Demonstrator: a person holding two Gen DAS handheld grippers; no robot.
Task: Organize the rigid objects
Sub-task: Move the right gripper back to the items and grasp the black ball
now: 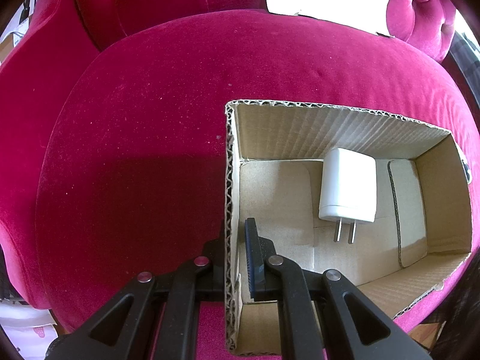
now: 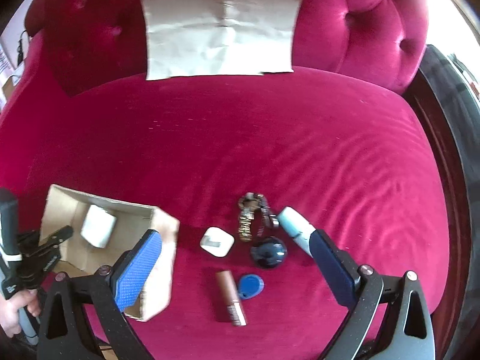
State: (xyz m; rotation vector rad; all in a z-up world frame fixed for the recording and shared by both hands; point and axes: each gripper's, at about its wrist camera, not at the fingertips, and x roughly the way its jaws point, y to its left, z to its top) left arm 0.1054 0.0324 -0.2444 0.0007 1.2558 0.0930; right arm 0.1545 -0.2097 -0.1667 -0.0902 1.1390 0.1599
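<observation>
An open cardboard box (image 1: 229, 180) sits on a magenta velvet seat (image 1: 150, 120). A white plug charger (image 1: 348, 186) lies inside it. My left gripper (image 1: 231, 240) is shut on the box's left wall, one finger inside, one outside. The box (image 2: 162, 225) and the left gripper (image 2: 45, 249) also show in the right wrist view. My right gripper (image 2: 237, 252) is open and empty above loose items: a white square adapter (image 2: 216, 241), a metal watch (image 2: 250, 219), a dark round object (image 2: 269, 252), a blue key fob (image 2: 250, 285), a brown tube (image 2: 231, 298), a light blue and white tube (image 2: 295, 225).
A flat sheet of cardboard (image 2: 220, 27) leans on the tufted backrest (image 2: 360, 24). The seat's dark wooden edge (image 2: 444, 138) runs along the right. Open cushion lies beyond the items.
</observation>
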